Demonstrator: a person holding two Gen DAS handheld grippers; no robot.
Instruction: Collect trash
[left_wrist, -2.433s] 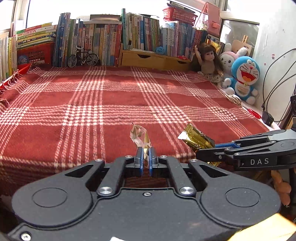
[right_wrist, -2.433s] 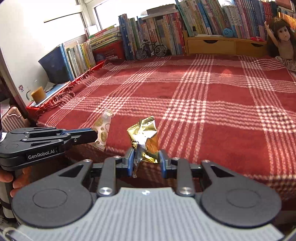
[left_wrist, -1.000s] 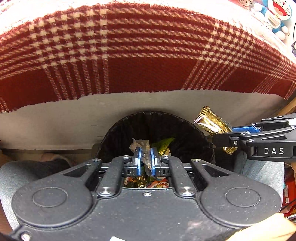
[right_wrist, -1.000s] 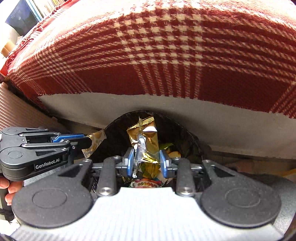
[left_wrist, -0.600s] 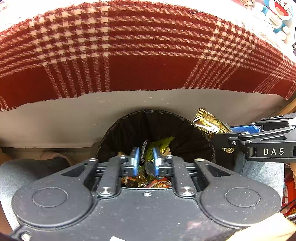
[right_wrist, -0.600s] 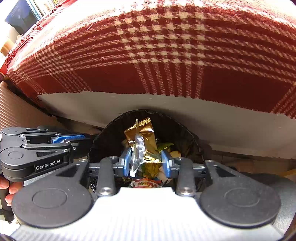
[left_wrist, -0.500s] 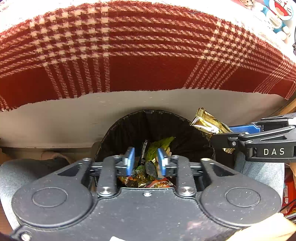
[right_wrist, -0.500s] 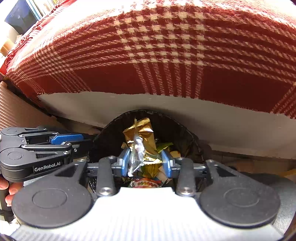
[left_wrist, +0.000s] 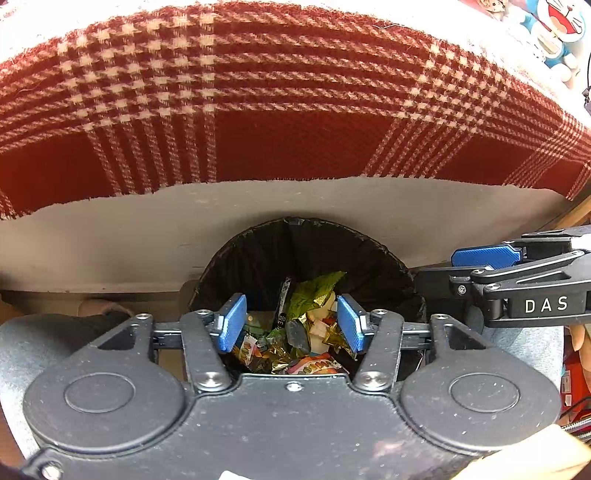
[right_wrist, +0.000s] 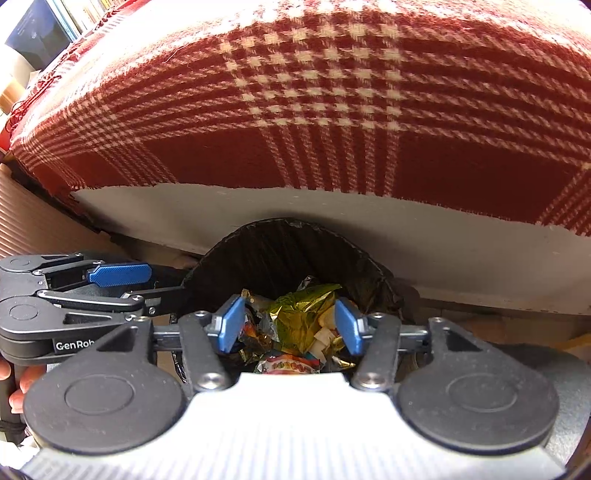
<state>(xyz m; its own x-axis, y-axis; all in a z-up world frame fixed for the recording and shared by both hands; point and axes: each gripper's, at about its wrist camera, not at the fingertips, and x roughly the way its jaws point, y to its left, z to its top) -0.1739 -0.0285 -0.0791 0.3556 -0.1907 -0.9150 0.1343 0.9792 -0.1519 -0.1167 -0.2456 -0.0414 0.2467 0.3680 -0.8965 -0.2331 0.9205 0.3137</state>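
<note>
Opening over crinkly foil wrappers (right_wrist: 301, 321); both tongs (blue-padded) (left_wrist: 291, 323) (right_wrist: 286, 325) hold nothing.

Legible markings:
- "DAS", white capitals, on the black side of the right gripper (left_wrist: 484, 258), to the right of the bin (left_wrist: 258, 247) in the left wrist view.
- "GenRob", white, cut off by the nearer gripper body, on the black side of the left gripper (right_wrist: 122, 275), to the left of the bin in the right wrist view.
- Print on the wrappers (right_wrist: 303, 321) in the bin: too small to read.
</note>
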